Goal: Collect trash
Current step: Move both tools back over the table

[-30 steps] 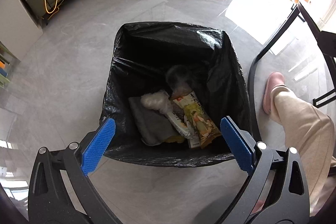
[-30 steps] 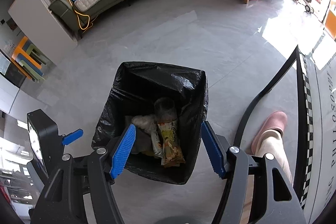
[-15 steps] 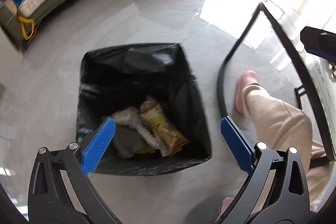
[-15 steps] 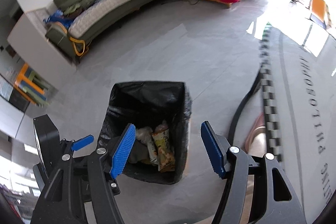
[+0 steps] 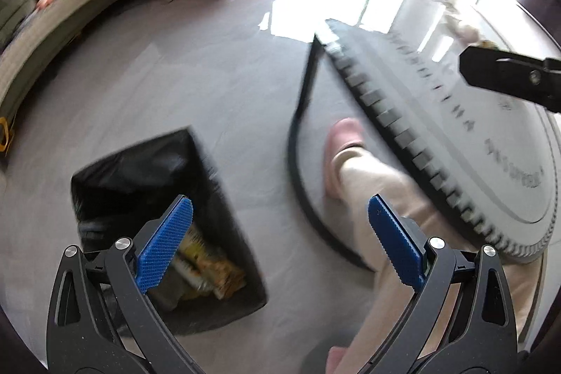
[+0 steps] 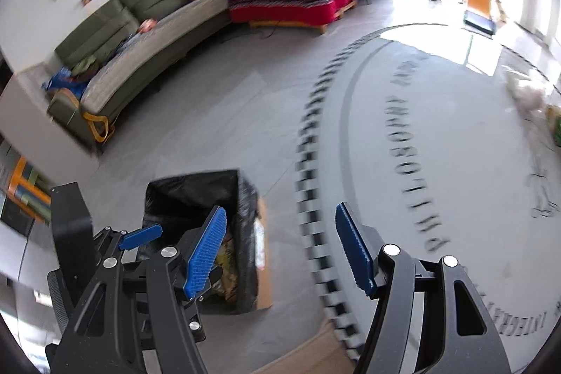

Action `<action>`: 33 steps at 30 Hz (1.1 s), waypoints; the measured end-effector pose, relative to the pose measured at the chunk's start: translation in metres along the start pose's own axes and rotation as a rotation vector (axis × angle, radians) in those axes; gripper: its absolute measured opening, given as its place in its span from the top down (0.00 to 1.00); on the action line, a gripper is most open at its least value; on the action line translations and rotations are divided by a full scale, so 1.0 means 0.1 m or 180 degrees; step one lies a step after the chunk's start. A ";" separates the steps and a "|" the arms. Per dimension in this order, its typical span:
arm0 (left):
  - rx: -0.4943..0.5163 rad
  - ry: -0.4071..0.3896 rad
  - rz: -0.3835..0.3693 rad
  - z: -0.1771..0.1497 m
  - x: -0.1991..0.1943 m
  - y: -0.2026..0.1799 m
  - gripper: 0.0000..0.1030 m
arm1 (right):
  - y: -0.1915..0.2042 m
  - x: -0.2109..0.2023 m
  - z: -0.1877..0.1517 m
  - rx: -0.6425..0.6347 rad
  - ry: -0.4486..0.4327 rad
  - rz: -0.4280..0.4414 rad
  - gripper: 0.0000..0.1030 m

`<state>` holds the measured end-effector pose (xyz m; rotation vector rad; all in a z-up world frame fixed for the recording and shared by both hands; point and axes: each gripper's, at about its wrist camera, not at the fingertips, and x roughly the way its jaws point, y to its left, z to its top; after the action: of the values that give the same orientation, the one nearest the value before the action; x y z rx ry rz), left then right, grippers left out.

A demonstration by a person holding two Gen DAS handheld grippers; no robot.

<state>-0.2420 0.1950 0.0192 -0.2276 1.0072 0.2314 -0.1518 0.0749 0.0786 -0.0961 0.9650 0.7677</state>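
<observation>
Blur smears both views. I see my left gripper (image 5: 277,242) spread wide, nothing between its blue pads, above grey floor beside the black-lined trash bin (image 5: 147,184), which holds wrappers (image 5: 207,272). My right gripper (image 6: 280,251) is likewise agape and empty, with the bin (image 6: 196,195) at lower left, beside the round table (image 6: 438,142). A trouser leg (image 5: 385,195) stands by the table edge.
</observation>
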 end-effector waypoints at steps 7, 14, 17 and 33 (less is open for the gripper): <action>0.0395 -0.0046 -0.0256 0.43 0.11 -0.67 0.06 | -0.79 -0.28 0.05 0.0411 -0.0194 -0.0370 0.34; 0.0767 0.0044 -0.0467 0.73 0.34 -1.31 0.06 | -1.52 -0.42 0.03 0.0788 -0.0227 -0.0641 0.34; 0.0919 0.0059 -0.0526 0.84 0.40 -1.58 0.06 | -1.88 -0.47 0.03 0.1023 -0.0264 -0.0748 0.34; 0.1514 0.0129 -0.0732 1.26 0.83 -2.68 0.06 | -3.85 -0.74 0.05 0.2248 -0.0494 -0.1437 0.34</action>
<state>-0.0183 -0.0156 0.0350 0.0866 1.0376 -0.2238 0.0683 -0.2470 0.0416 0.3475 0.9703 -0.0048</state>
